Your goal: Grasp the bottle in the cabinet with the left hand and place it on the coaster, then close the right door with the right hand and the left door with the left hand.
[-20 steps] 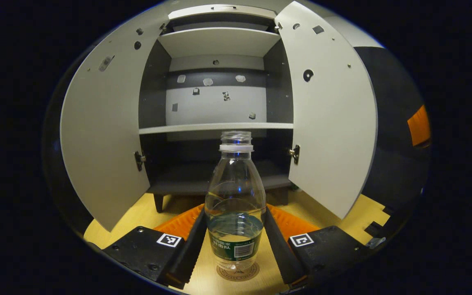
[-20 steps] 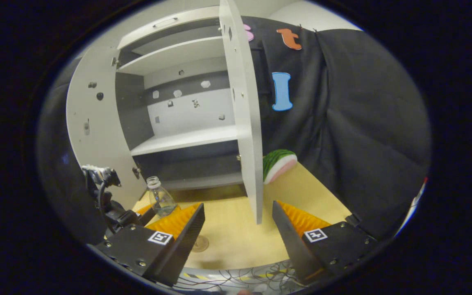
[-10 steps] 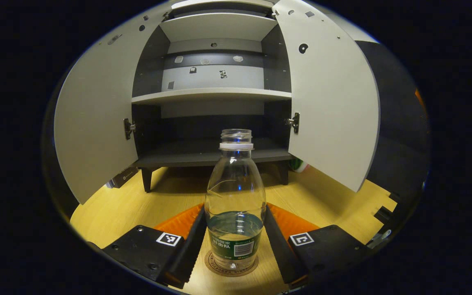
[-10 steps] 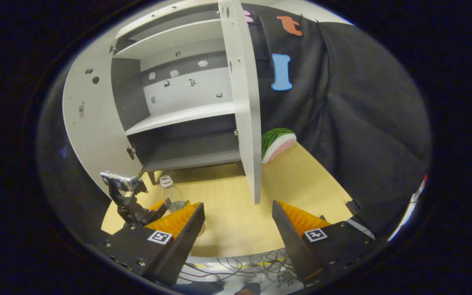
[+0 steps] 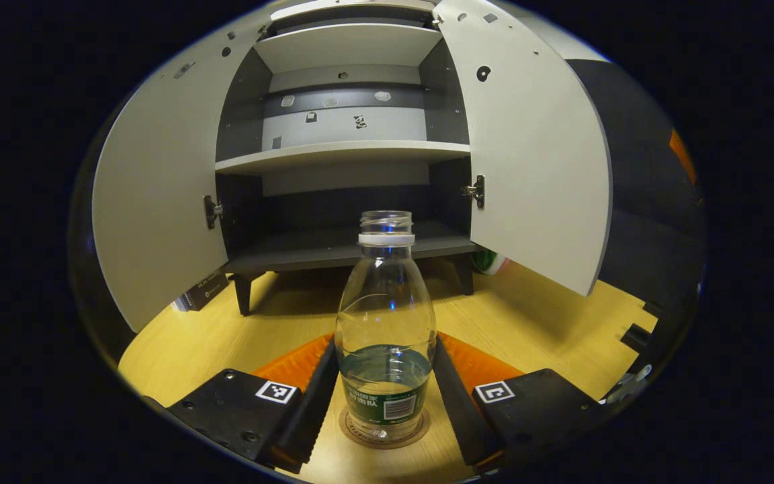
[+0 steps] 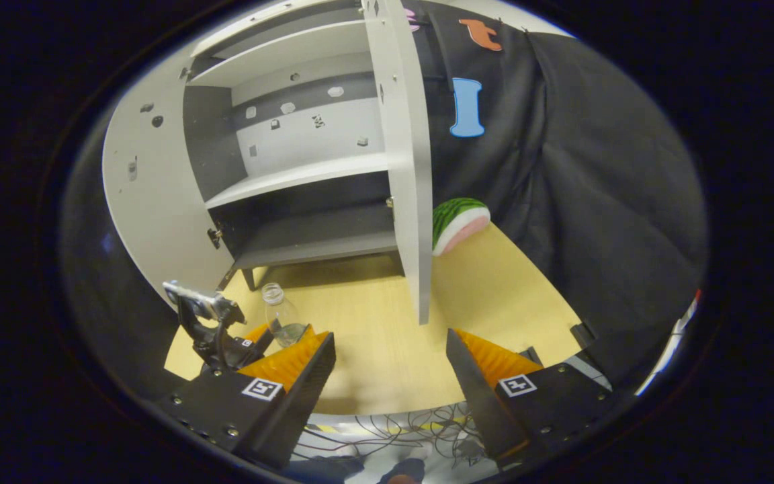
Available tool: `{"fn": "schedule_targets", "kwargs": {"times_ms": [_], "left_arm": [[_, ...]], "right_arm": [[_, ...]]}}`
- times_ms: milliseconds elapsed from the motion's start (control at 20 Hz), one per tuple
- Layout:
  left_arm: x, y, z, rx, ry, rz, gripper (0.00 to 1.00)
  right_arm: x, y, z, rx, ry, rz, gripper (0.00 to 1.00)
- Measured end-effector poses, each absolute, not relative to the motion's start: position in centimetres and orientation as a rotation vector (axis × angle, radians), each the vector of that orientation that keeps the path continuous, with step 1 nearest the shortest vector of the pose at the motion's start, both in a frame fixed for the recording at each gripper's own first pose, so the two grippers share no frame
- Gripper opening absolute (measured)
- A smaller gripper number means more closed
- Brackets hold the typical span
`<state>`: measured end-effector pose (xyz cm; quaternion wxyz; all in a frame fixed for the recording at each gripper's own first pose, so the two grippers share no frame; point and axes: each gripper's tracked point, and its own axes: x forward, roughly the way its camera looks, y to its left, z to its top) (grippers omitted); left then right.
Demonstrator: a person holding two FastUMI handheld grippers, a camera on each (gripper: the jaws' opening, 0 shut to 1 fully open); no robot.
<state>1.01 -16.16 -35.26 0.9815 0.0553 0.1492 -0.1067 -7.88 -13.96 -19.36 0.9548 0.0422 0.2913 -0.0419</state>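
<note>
A clear, capless bottle (image 5: 385, 329) with a green label and a little water stands upright on a round brown coaster (image 5: 414, 431) on the wooden table. My left gripper (image 5: 385, 396) is shut on its lower body, one finger against each side. Behind it the grey cabinet (image 5: 343, 154) stands with its left door (image 5: 158, 202) and right door (image 5: 535, 168) swung wide. In the right gripper view the bottle (image 6: 281, 321) and the left gripper (image 6: 216, 336) sit at the lower left. My right gripper (image 6: 390, 376) is open and holds nothing, in front of the right door's edge (image 6: 410, 168).
A watermelon slice (image 6: 461, 225) lies on the table (image 6: 494, 289) behind the right door, against the black cloth wall. A dark box (image 5: 199, 292) sits by the cabinet's left leg. Cables run along the table's front edge (image 6: 387, 437).
The left gripper came down and back from the cabinet with the bottle, which now rests on the coaster. The right gripper shifted slightly, staying open.
</note>
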Motion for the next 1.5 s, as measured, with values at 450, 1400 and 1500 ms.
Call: {"fn": "schedule_targets", "kwargs": {"times_ms": [450,1400,1500], "left_arm": [[1.4,-15.4,-35.2,0.038,0.281,-0.198,0.83],[0.3,-15.4,-29.8,-0.003,0.253,-0.195,0.91],[0.5,-15.5,-27.6,0.006,0.223,-0.199,0.91]], "right_arm": [[-9.0,-13.6,-20.2,0.099,0.624,-0.078,1.00],[-9.3,-13.1,-18.5,0.176,0.566,-0.050,1.00],[-8.8,-13.4,-17.5,0.181,0.538,-0.045,1.00]]}}
